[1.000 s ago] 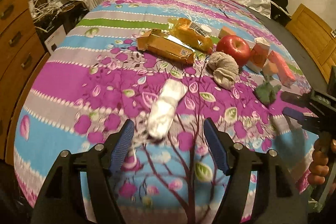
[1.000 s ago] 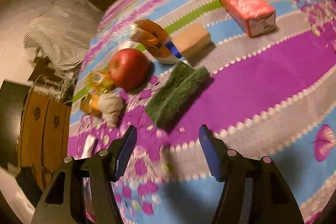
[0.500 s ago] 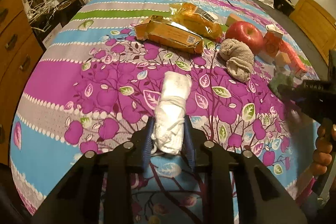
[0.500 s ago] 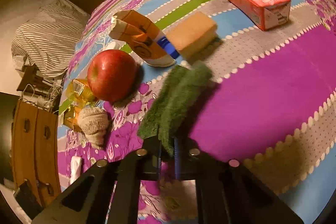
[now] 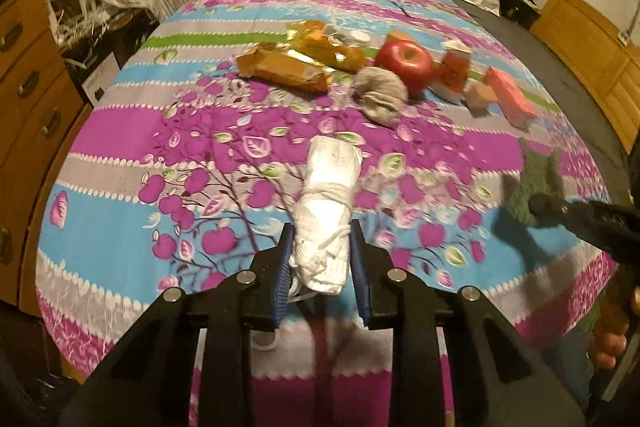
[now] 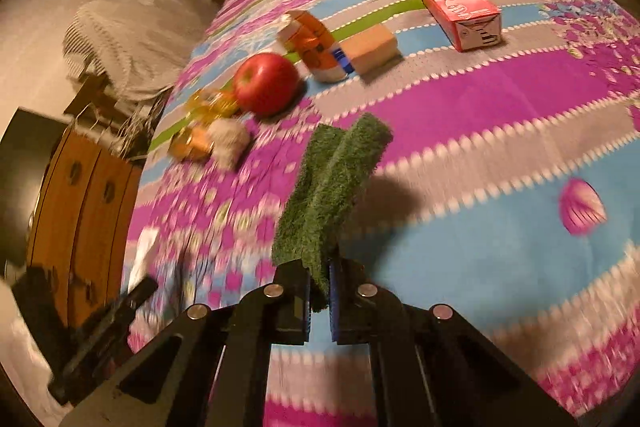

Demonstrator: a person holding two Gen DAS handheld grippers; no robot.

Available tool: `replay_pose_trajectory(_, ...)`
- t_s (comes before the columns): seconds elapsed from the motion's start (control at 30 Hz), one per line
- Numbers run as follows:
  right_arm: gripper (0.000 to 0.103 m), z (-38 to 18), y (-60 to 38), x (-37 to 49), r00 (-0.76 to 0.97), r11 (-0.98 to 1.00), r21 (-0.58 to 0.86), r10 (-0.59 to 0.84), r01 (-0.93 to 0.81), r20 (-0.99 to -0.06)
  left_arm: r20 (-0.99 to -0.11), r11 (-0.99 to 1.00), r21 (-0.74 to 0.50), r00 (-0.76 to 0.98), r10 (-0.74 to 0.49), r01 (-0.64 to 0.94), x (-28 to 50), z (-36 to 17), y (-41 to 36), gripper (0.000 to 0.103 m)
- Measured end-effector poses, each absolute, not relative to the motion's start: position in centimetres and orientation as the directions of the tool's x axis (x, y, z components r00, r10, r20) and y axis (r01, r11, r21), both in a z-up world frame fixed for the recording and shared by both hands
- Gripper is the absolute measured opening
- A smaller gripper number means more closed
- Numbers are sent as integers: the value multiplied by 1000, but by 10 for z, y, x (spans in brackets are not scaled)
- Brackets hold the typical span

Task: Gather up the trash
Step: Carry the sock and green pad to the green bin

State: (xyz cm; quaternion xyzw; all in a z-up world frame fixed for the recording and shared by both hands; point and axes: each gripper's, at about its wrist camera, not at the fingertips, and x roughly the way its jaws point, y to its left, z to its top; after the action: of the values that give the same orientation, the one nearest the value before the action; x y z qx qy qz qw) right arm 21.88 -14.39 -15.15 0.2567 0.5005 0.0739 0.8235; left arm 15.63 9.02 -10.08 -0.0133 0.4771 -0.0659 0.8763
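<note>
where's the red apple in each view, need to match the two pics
Left wrist view: the red apple sits upper right of centre on the bedspread, between the grey balled sock and the orange carton.
Right wrist view: the apple sits upper left of centre, with the sock below-left and the carton above-right.
Shared landmark: the orange carton, right beside the apple in both.

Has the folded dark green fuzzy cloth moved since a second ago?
Yes. The green cloth, clamped in the right gripper, has come away from the red apple, toward the camera.
</note>
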Motion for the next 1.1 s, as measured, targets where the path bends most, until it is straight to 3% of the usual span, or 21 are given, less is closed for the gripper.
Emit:
replay_pose_trajectory(0.23,8,-128,-171,147,509,845,519,394,126,-765,-813,976,-32,563,-151,215,129,-78,38,25)
replay_pose_trajectory(0.57,8,-85,-246,77,613,831,521,311,195,-726,-764,907,8,588,-266,421,108,-40,-59,25)
replay_pose_trajectory(0.77,8,-55,-311,24,678,816,513,218,268,-702,-730,836,40,587,-350,547,92,-18,-132,25)
replay_pose_trajectory(1.1,8,-12,-411,-89,697,814,360,-75,456,-713,-701,662,76,512,-496,746,48,-1,-262,25)
